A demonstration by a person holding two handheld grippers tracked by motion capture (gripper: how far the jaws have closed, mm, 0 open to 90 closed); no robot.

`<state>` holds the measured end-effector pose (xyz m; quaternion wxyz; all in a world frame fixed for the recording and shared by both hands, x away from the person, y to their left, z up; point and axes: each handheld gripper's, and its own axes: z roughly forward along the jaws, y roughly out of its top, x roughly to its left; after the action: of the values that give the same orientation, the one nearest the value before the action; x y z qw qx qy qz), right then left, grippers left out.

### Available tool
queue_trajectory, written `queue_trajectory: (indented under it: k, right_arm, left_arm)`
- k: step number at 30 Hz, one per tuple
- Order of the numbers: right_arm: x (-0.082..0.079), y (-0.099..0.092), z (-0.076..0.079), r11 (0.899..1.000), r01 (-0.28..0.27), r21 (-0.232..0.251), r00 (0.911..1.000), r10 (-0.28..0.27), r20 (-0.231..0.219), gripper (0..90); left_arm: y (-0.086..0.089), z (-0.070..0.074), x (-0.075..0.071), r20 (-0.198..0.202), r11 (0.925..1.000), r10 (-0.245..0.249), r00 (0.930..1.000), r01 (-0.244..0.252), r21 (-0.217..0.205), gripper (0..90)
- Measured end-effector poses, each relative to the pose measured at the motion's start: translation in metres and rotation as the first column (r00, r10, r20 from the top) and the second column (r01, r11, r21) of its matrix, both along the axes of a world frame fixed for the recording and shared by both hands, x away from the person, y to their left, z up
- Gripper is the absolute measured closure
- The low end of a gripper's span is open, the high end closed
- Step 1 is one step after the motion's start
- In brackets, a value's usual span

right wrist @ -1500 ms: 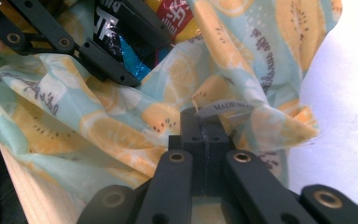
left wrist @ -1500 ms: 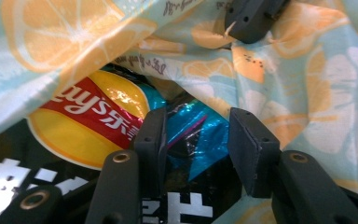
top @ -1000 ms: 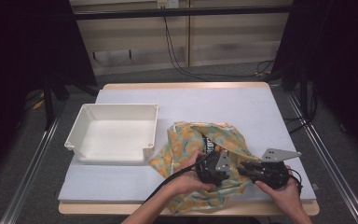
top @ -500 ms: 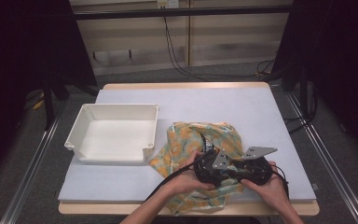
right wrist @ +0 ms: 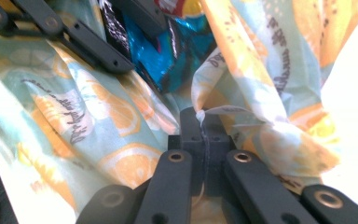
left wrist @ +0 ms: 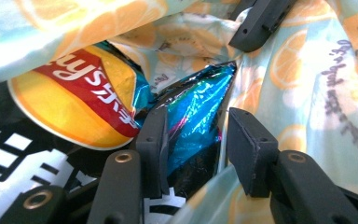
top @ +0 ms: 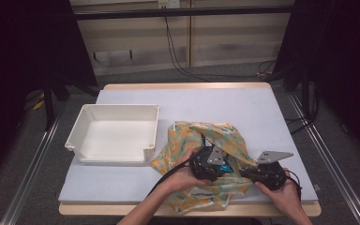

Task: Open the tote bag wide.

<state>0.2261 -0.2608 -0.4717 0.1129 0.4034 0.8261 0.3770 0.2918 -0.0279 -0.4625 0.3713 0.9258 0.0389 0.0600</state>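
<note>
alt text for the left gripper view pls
The left gripper reaches into a lemon-print bag, its black jaws astride a crinkled blue snack packet and just closing. A yellow Lay's chip bag lies alongside.

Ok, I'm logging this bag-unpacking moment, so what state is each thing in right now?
Fabric bag: crumpled on the table, mouth open.
Blue snack packet: inside the bag, between the left jaws.
Yellow chip bag: lying inside the fabric bag.
White bin: upright, empty.
Left gripper: jaws just closing around the blue packet, grip unclear.
Right gripper: shut, pinching the bag's edge.
</note>
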Motion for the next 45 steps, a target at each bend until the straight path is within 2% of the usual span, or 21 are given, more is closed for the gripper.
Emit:
queue_trajectory:
  k: [2, 3, 6, 8, 10, 12, 13, 15, 16, 18, 23, 25, 27, 30, 32, 33, 37, 39, 40, 42, 45]
  right_arm:
    - [-0.001, -0.002, -0.004, 1.0, 0.009, 0.021, 1.0, -0.009, 0.004, 90.0]
    - [-0.001, -0.002, -0.006, 1.0, 0.005, 0.016, 1.0, -0.005, 0.008, 90.0]
    - [0.001, -0.002, -0.008, 1.0, 0.005, 0.026, 1.0, -0.005, 0.002, 89.9]
    - [0.001, -0.001, -0.009, 1.0, 0.005, 0.026, 1.0, -0.005, 0.003, 89.9]
    - [0.001, -0.001, -0.009, 1.0, 0.003, 0.025, 1.0, -0.003, 0.002, 89.9]
    - [0.001, -0.001, -0.009, 1.0, 0.002, 0.029, 1.0, -0.002, 0.003, 89.8]
    - [0.001, -0.002, -0.009, 1.0, 0.002, 0.03, 1.0, -0.002, 0.003, 89.8]
    - [0.001, -0.002, -0.01, 0.999, 0.003, 0.032, 1.0, -0.003, 0.002, 89.7]
    - [0.001, -0.002, -0.01, 0.999, 0.004, 0.033, 1.0, -0.004, 0.001, 89.7]
    - [0.001, -0.002, -0.01, 0.999, 0.005, 0.035, 1.0, -0.005, -0.001, 89.6]
    - [0.002, -0.004, -0.012, 0.999, -0.004, 0.049, 1.0, 0.004, 0.001, 89.3]
    - [0.002, -0.004, -0.011, 0.999, 0.001, 0.052, 1.0, 0.0, -0.009, 89.3]
    - [0.002, -0.004, -0.011, 0.999, -0.002, 0.052, 1.0, 0.002, -0.008, 89.2]
    - [0.002, -0.004, -0.012, 0.999, -0.003, 0.052, 1.0, 0.003, -0.009, 89.1]
    - [0.002, -0.004, -0.012, 0.999, -0.002, 0.05, 1.0, 0.002, -0.007, 89.1]
    - [0.002, -0.004, -0.012, 0.999, -0.001, 0.052, 1.0, 0.002, -0.009, 89.1]
    - [0.002, -0.004, -0.012, 0.999, -0.002, 0.051, 0.9999, 0.003, -0.01, 89.1]
    - [0.003, -0.004, -0.012, 0.999, -0.007, 0.052, 0.9999, 0.007, -0.008, 89.2]
    - [0.003, -0.004, -0.012, 0.999, -0.006, 0.052, 0.9999, 0.007, -0.008, 89.1]
    - [0.003, -0.003, -0.012, 0.999, -0.004, 0.049, 1.0, 0.004, -0.008, 89.1]
    - [0.003, -0.003, -0.012, 0.999, -0.002, 0.049, 1.0, 0.003, -0.008, 89.1]
  left_arm:
    - [-0.001, 0.001, -0.001, 0.022, 0.9997, -0.006, 0.9997, 0.006, 0.023, 59.4]
    - [-0.002, 0.0, -0.002, 0.018, 0.9999, 0.013, 0.9998, -0.013, 0.009, 59.7]
    - [-0.004, 0.005, -0.002, -0.015, 0.9998, 0.02, 0.9997, -0.02, 0.007, 59.4]
    - [-0.006, 0.011, -0.004, -0.006, 0.9997, 0.019, 0.9998, -0.02, -0.014, 58.3]
    - [-0.009, 0.019, -0.006, -0.018, 0.9985, 0.008, 0.9998, -0.009, -0.053, 58.3]
    - [-0.011, 0.022, -0.006, 0.002, 0.9984, 0.007, 1.0, -0.006, -0.057, 60.2]
    - [-0.013, 0.023, -0.003, -0.012, 0.9981, 0.005, 0.9999, -0.005, -0.062, 61.1]
    - [-0.014, 0.021, 0.004, -0.009, 0.9982, 0.031, 0.9995, -0.031, -0.052, 62.3]
    - [-0.015, 0.017, 0.008, -0.023, 0.998, 0.043, 0.9988, -0.044, -0.044, 62.2]
    - [-0.017, 0.011, 0.008, -0.032, 0.9985, 0.044, 0.9985, -0.045, -0.031, 59.7]
    - [-0.016, 0.009, 0.002, -0.001, 1.0, -0.006, 1.0, 0.006, -0.007, 49.8]
    - [-0.016, 0.007, -0.002, 0.015, 0.9999, -0.009, 0.9998, 0.009, 0.005, 47.6]
    - [-0.018, 0.004, -0.007, 0.053, 0.9994, -0.026, 0.9982, 0.024, 0.026, 43.1]
    - [-0.022, -0.001, -0.014, 0.143, 0.9964, -0.046, 0.9887, 0.036, 0.076, 41.7]
    - [-0.022, -0.002, -0.014, 0.134, 0.9974, -0.03, 0.9905, 0.021, 0.07, 41.4]
    - [-0.022, -0.003, -0.014, 0.152, 0.9974, -0.021, 0.9881, 0.01, 0.071, 42.9]
    - [-0.022, -0.007, -0.015, 0.165, 0.9986, -0.011, 0.9862, 0.003, 0.053, 45.1]
    - [-0.022, -0.008, -0.015, 0.184, 0.9981, -0.002, 0.9829, -0.009, 0.061, 48.7]
    - [-0.022, -0.009, -0.014, 0.168, 0.9986, 0.003, 0.9858, -0.012, 0.052, 54.8]
    - [-0.021, -0.009, -0.013, 0.168, 0.9983, 0.022, 0.9855, -0.031, 0.049, 61.8]
    - [-0.019, -0.007, -0.007, 0.103, 0.9991, 0.033, 0.9942, -0.036, 0.021, 77.9]
